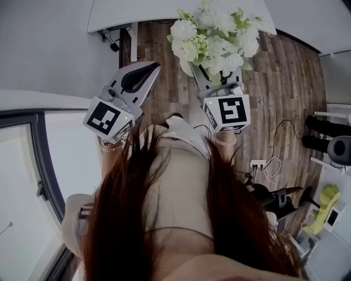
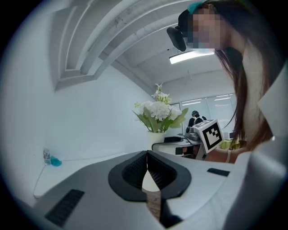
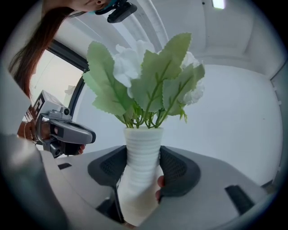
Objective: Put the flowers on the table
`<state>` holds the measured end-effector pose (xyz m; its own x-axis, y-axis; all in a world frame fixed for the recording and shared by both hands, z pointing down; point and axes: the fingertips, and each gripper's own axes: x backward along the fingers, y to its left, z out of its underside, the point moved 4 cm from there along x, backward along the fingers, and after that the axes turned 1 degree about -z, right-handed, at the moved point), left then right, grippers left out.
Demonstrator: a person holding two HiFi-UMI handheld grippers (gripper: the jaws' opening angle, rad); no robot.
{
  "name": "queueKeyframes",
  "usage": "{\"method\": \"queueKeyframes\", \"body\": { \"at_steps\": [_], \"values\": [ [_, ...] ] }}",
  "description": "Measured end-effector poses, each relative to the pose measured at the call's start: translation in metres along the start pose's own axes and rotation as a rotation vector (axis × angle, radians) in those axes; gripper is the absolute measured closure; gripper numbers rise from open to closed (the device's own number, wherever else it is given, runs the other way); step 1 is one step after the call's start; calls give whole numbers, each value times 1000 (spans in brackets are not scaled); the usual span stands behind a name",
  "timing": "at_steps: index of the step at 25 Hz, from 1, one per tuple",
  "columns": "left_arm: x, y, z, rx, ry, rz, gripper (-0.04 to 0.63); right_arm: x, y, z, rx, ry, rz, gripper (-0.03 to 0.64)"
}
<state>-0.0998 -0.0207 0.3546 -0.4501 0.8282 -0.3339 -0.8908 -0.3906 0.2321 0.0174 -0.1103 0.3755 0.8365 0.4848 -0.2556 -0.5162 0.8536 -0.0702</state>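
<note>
White artificial flowers (image 1: 214, 35) with green leaves stand in a ribbed white vase (image 3: 141, 164). My right gripper (image 3: 143, 167) is shut on the vase body, with a dark pad pressing on each side, and holds it upright in the air. In the head view the right gripper (image 1: 218, 83) sits under the bouquet, short of the white table (image 1: 109, 13) at the top. My left gripper (image 1: 154, 67) hangs beside it on the left, jaws together and nothing in them. The left gripper view shows the left gripper's (image 2: 147, 173) pads meeting, with the flowers (image 2: 158, 111) beyond.
Below lies a wooden floor (image 1: 274, 77). A table leg with cables (image 1: 123, 41) stands under the table's edge. A power strip (image 1: 258, 163) and a dark chair base (image 1: 274, 197) lie at the right. A window frame (image 1: 38, 153) runs along the left.
</note>
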Motion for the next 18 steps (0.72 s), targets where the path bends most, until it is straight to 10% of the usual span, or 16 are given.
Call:
{"method": "queueKeyframes", "body": {
  "at_steps": [18],
  "values": [
    [10,-2,-3,-60,-102,-117,589,-3,-1,-7,48,-92,-68,374]
  ]
}}
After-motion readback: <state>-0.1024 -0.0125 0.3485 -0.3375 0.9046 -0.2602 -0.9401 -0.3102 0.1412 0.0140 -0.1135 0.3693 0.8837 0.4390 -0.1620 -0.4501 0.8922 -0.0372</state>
